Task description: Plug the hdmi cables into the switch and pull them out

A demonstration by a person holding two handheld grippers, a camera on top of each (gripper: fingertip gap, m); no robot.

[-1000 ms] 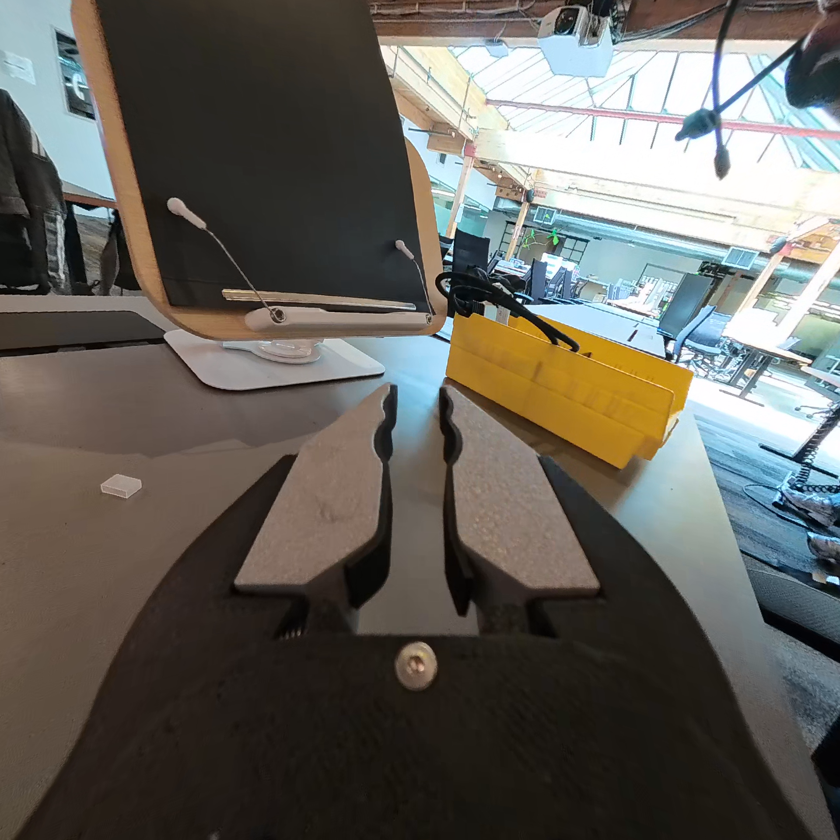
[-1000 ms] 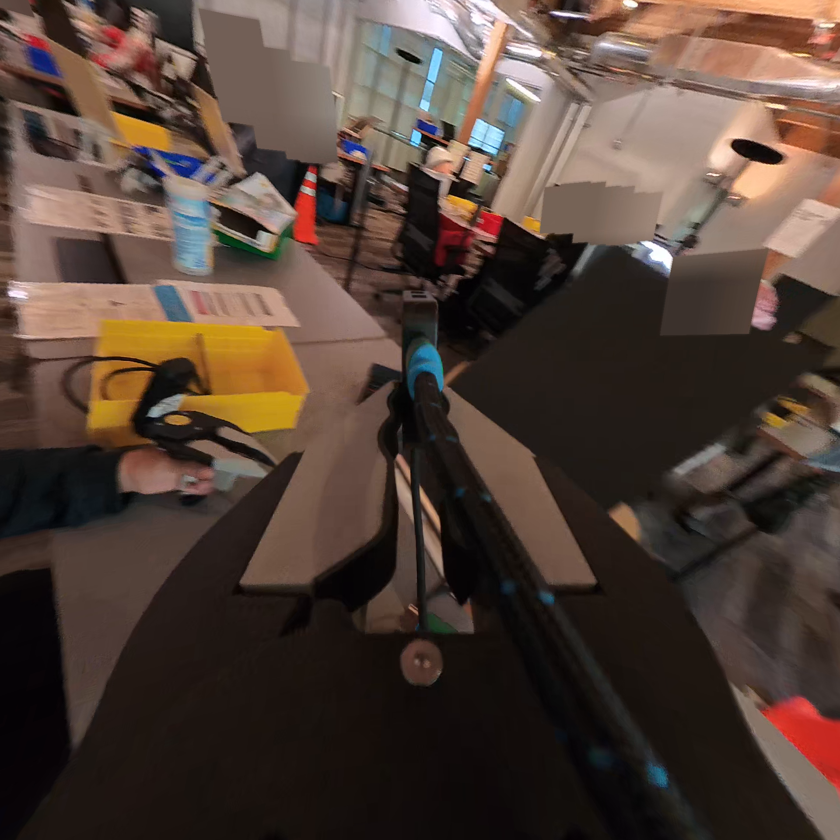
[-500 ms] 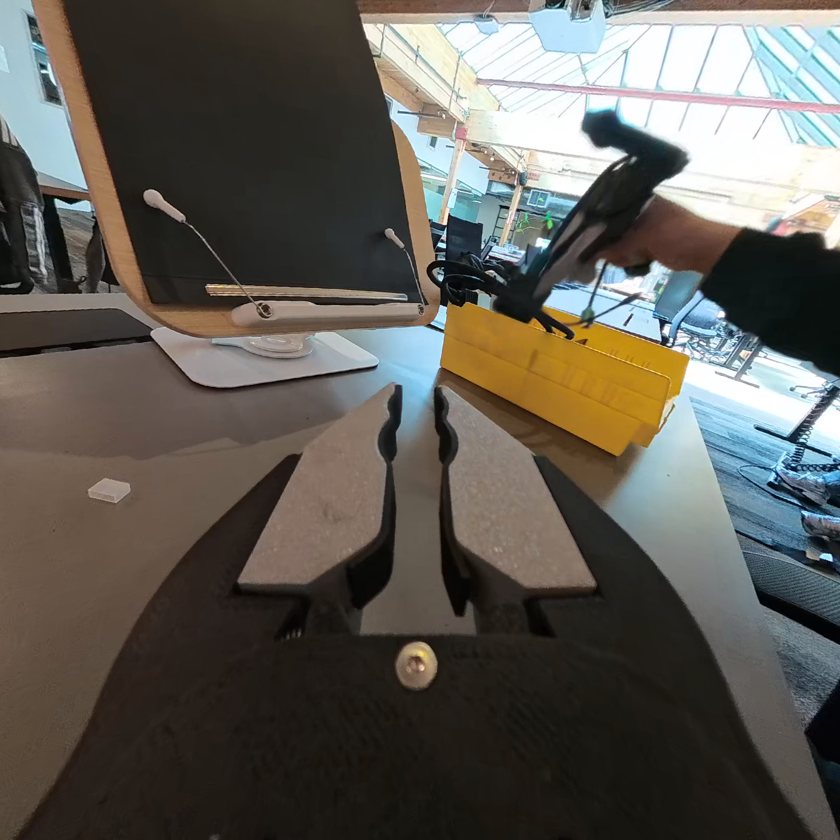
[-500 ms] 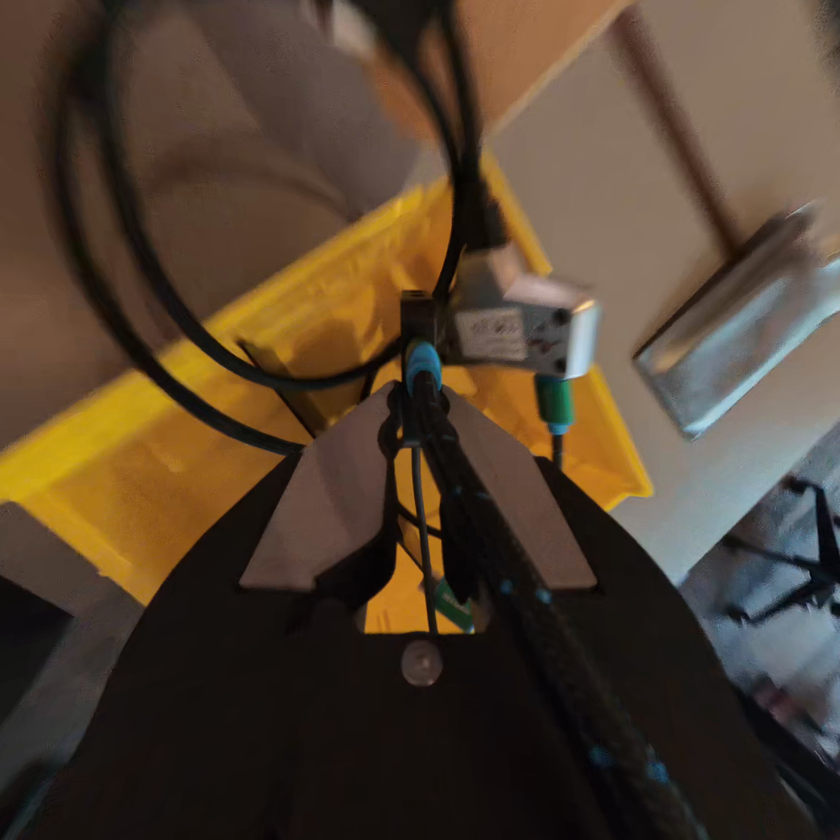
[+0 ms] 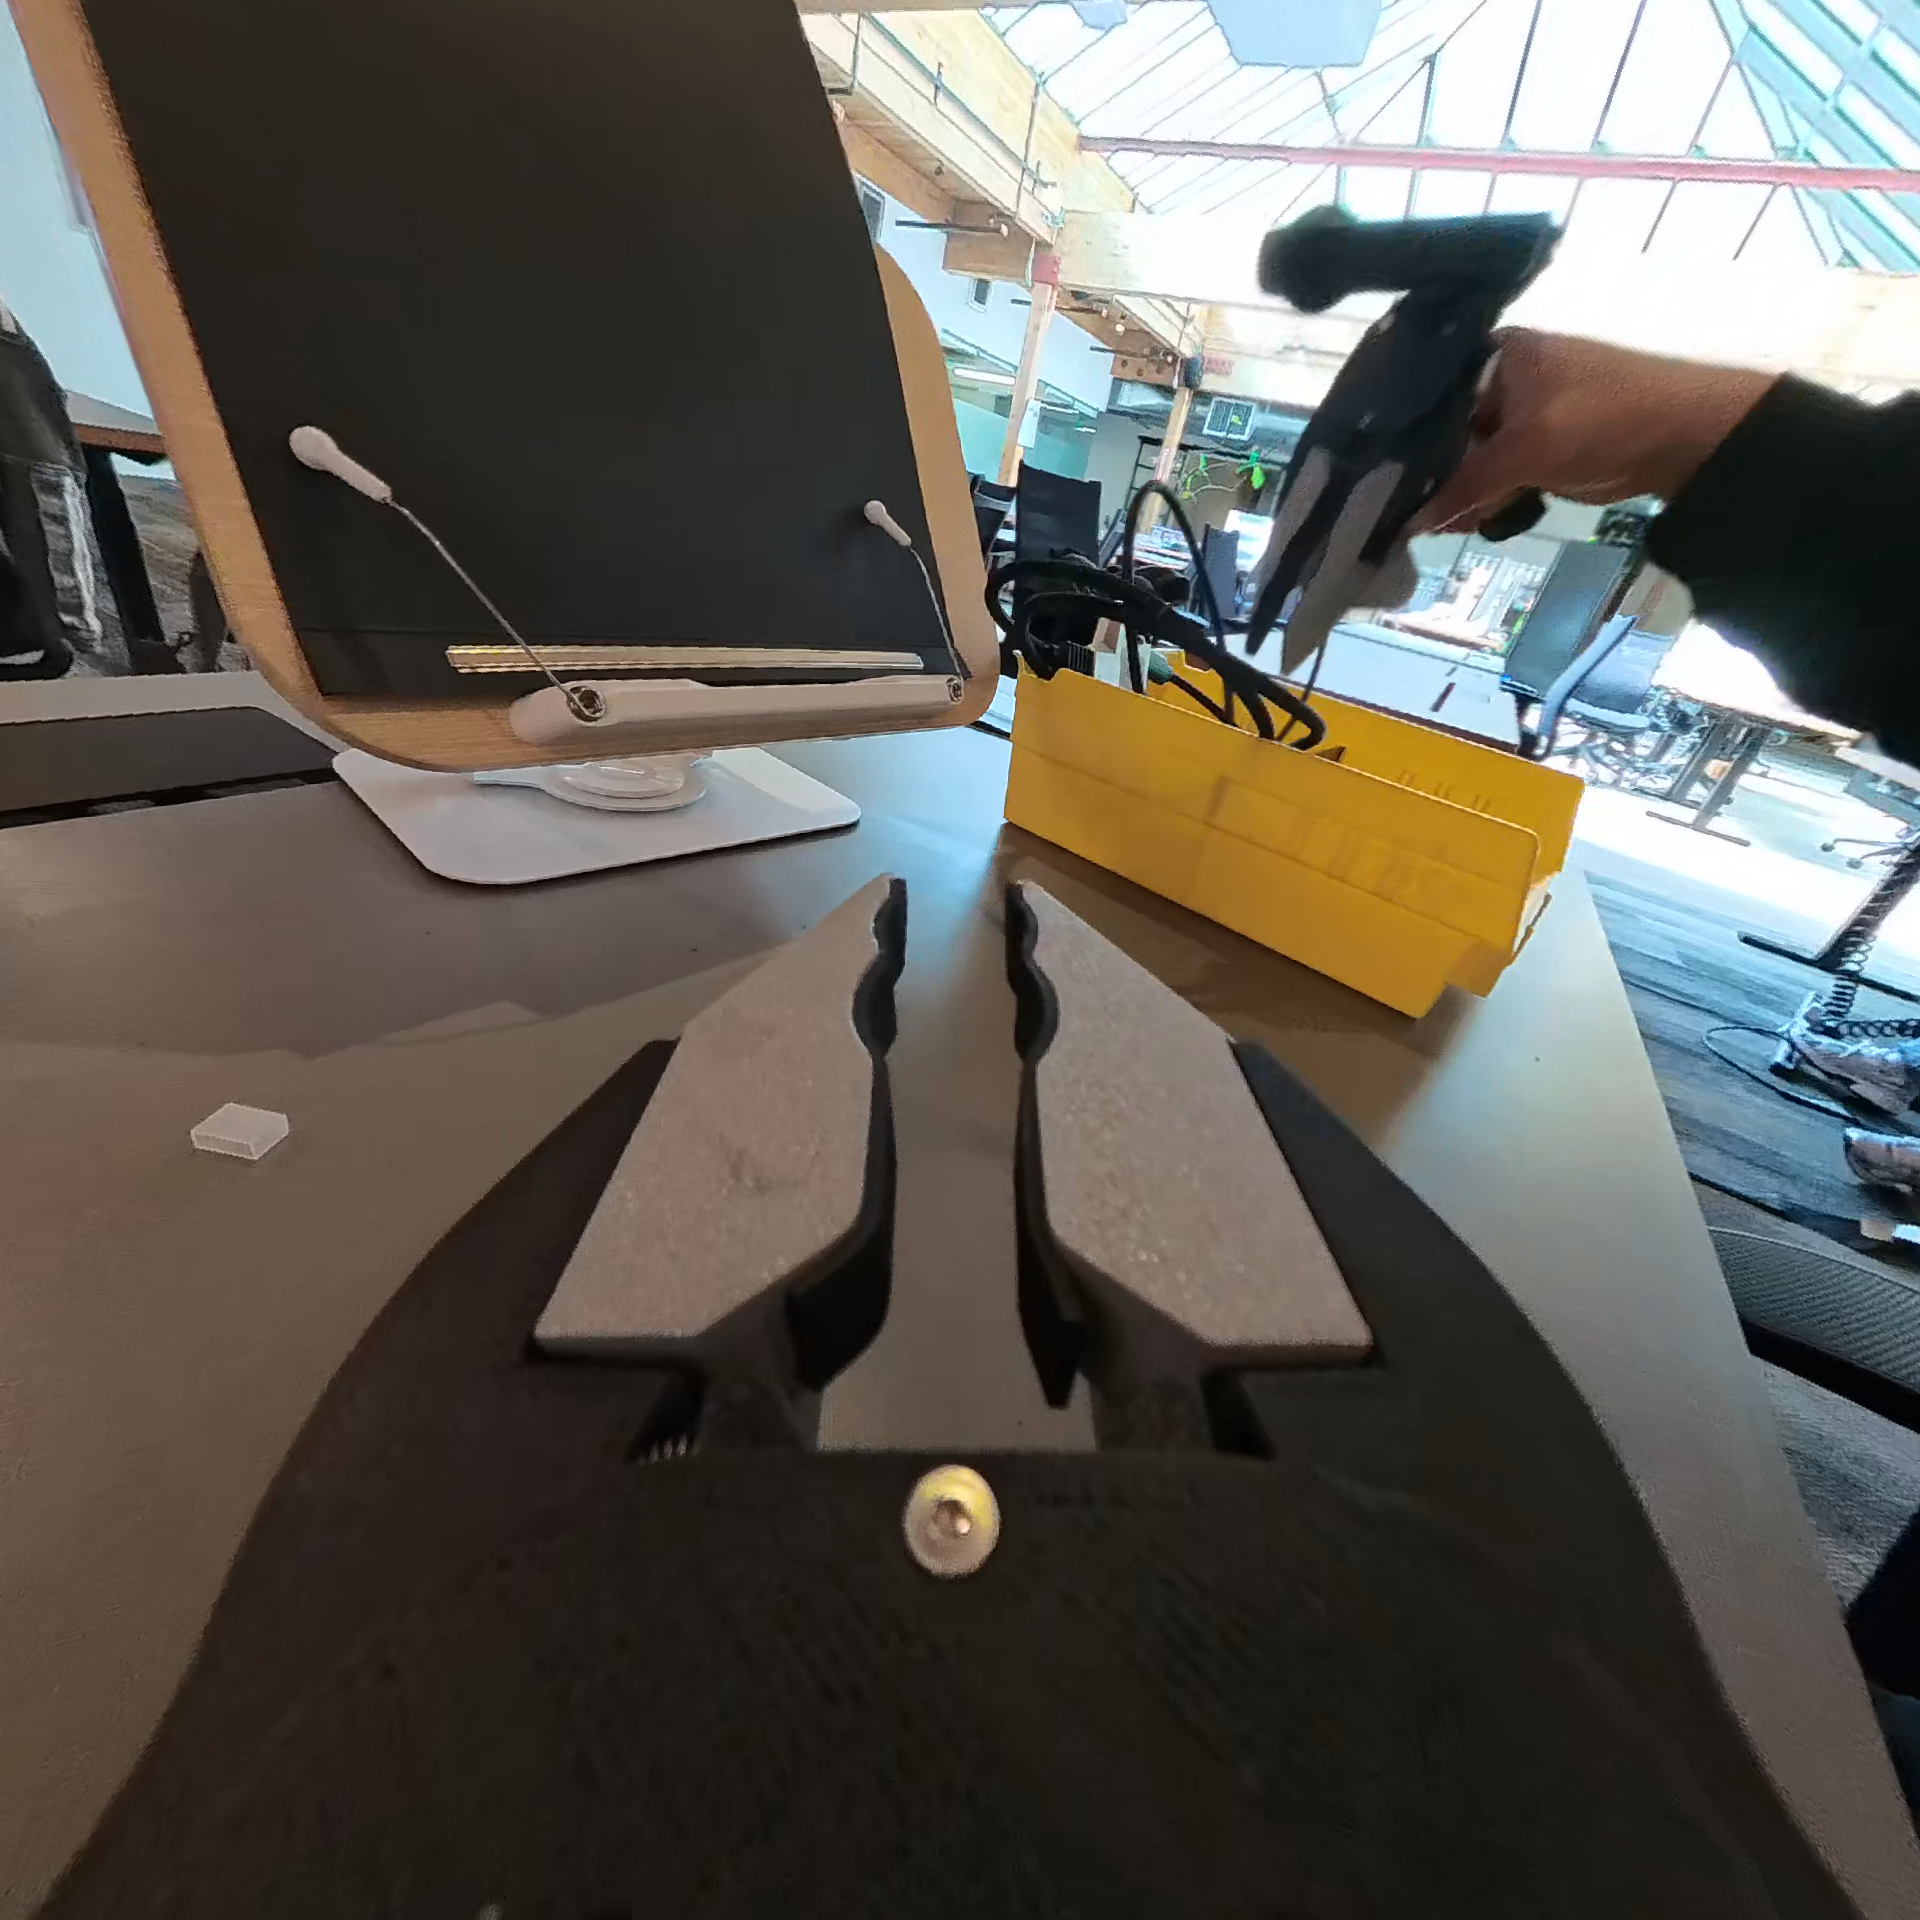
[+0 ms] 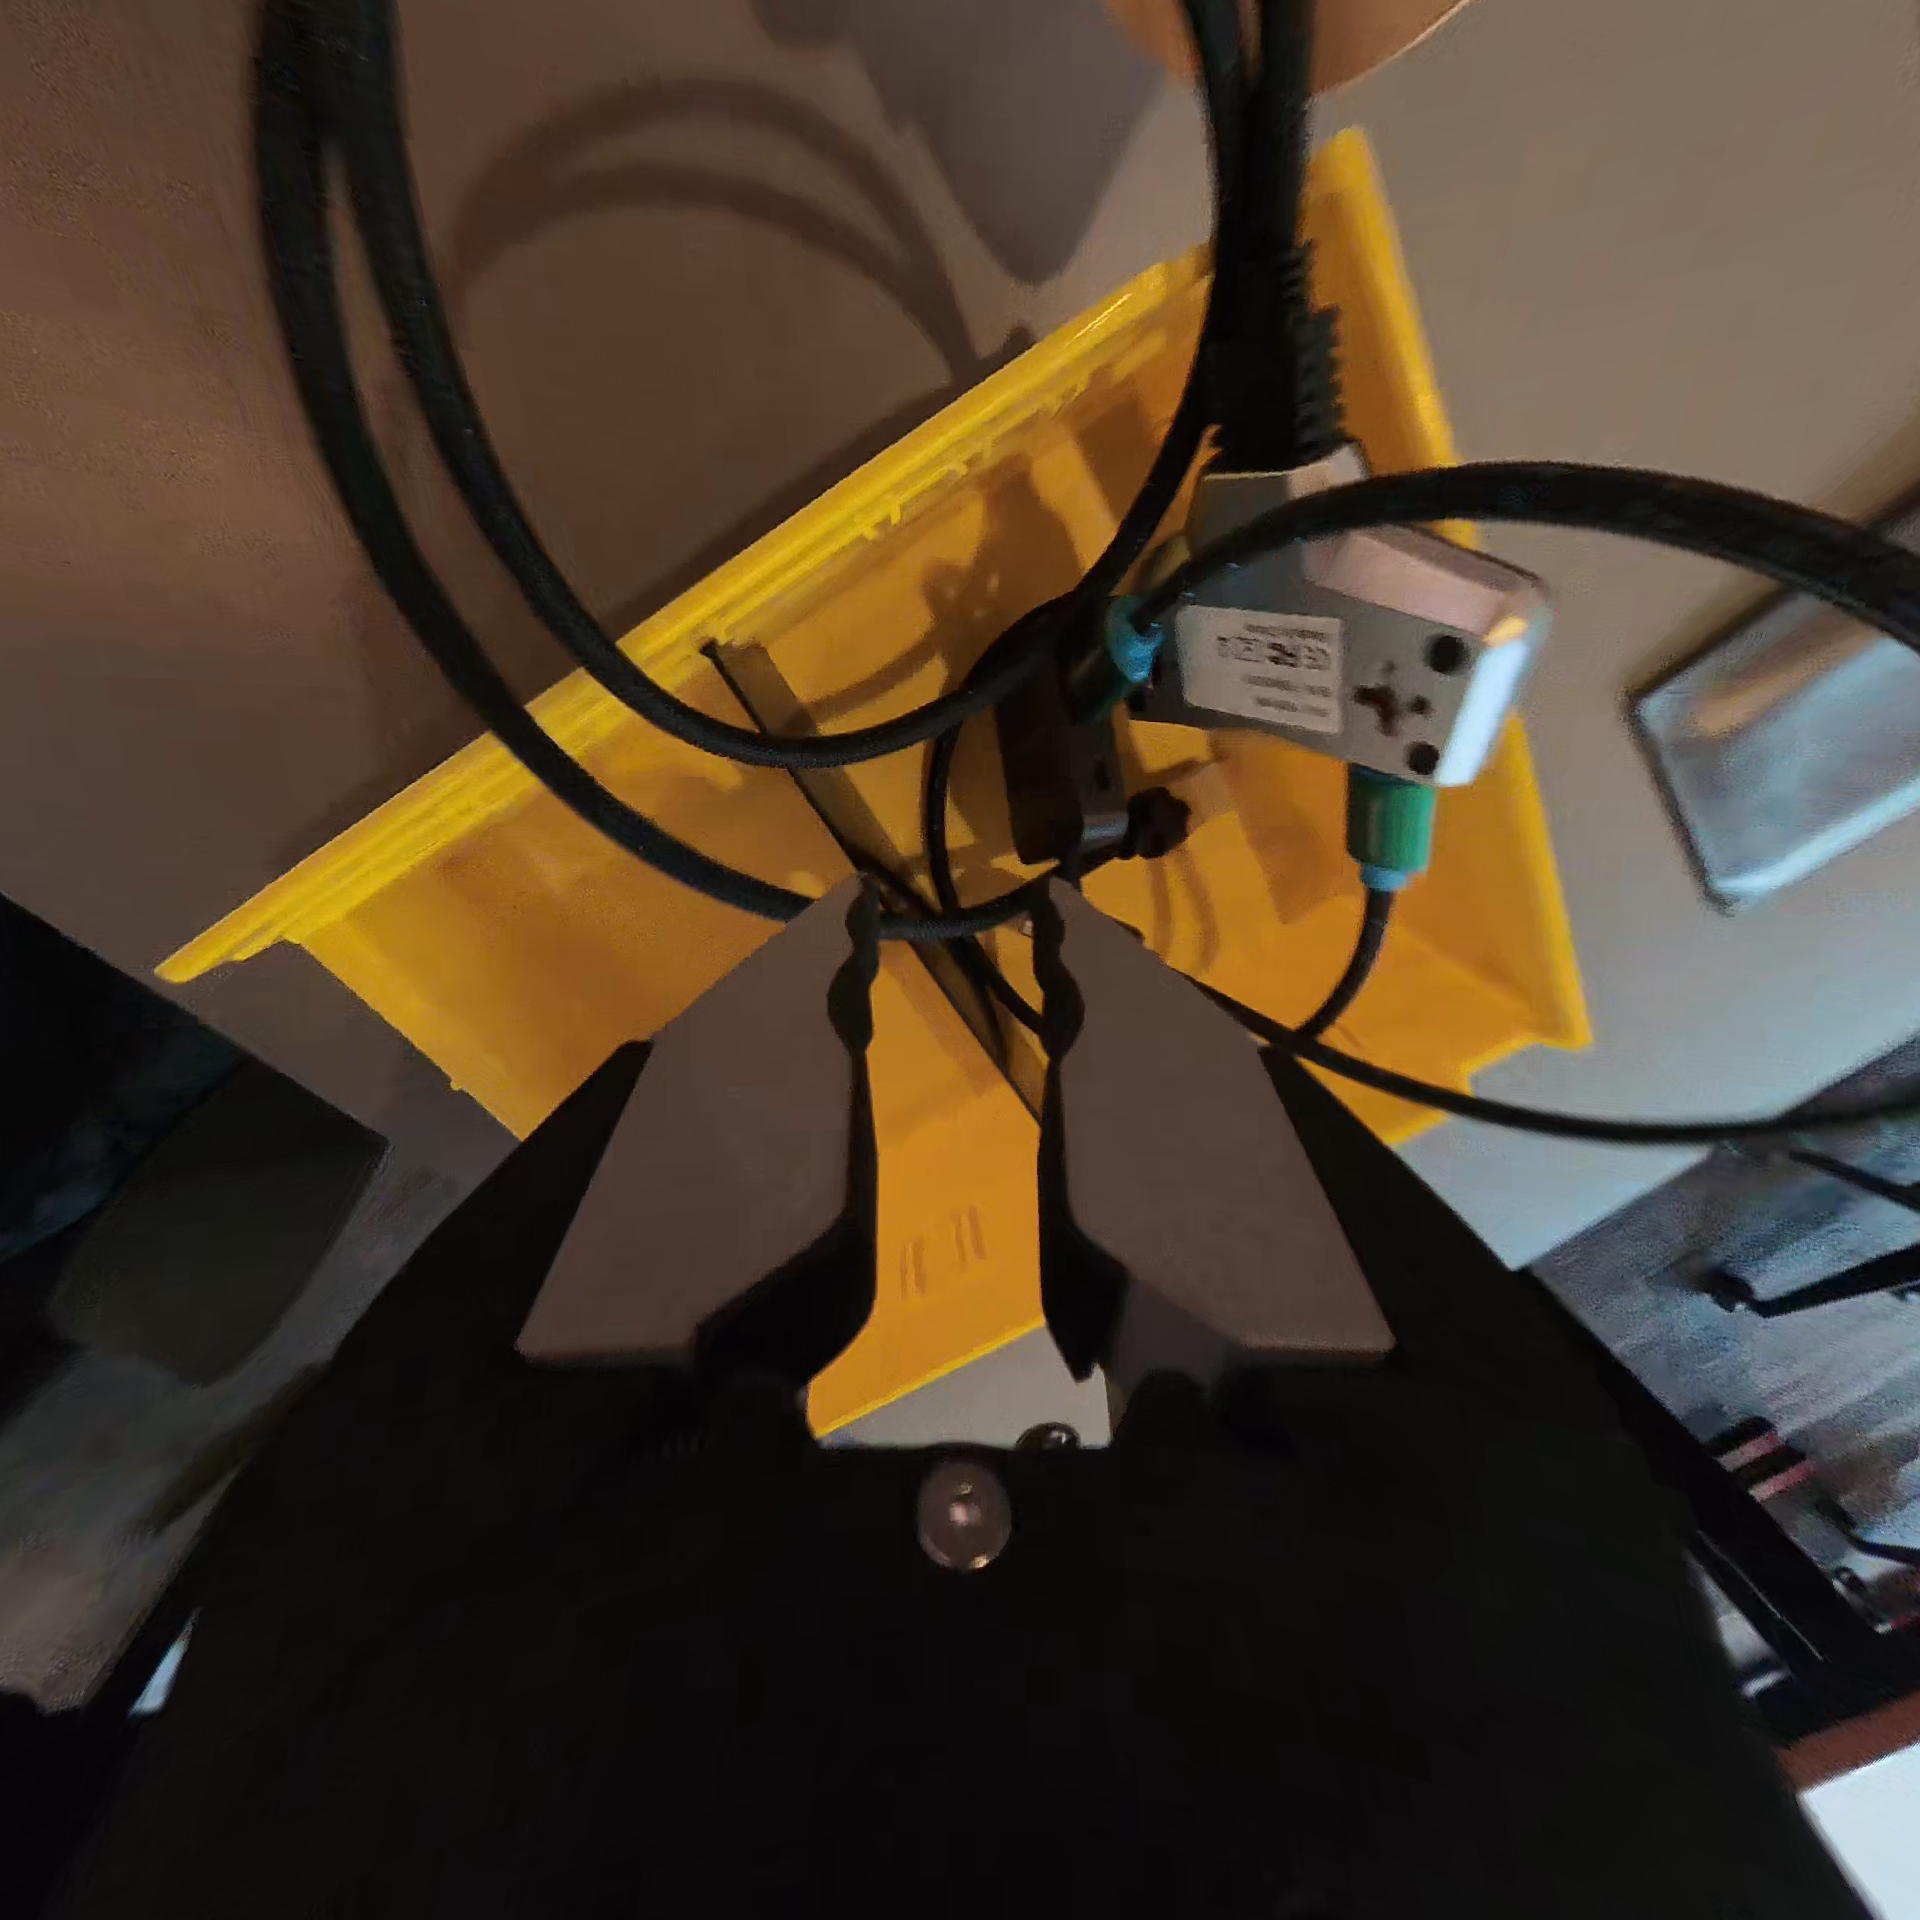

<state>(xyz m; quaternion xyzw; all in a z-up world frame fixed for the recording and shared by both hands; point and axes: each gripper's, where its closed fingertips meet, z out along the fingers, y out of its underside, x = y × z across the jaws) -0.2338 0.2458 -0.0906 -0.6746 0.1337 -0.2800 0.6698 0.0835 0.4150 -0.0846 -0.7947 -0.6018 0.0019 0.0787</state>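
Observation:
The silver switch (image 6: 1351,665) lies over the yellow bin (image 6: 623,935), with a green plug (image 6: 1387,831) and a blue-collared plug (image 6: 1132,649) at its sides. Black braided cables (image 6: 416,520) loop out of the bin. My right gripper (image 6: 958,904) is open just above the bin, with one thin cable crossing in front of its tips. In the left wrist view, a hand holds it (image 5: 1320,582) over the bin (image 5: 1278,862) and the cables (image 5: 1101,613). My left gripper (image 5: 954,914) is empty, its jaws slightly apart, low over the grey table (image 5: 312,987).
A wooden book stand (image 5: 520,364) on a white base stands at the back left of the table. A small clear piece (image 5: 239,1127) lies at the left. The table's right edge runs just past the bin. The person's hand (image 5: 1590,426) reaches in from the right. The gap from one gripper's tips to the other's is roughly 35 cm. The blue-collared plug (image 6: 1132,649) lies some 6 cm from my right tips, 35 cm from my left tips.
My right gripper swung down over the yellow bin, opened and let go of the blue-collared cable. The switch and cables came down into the bin. My left gripper has hardly moved.

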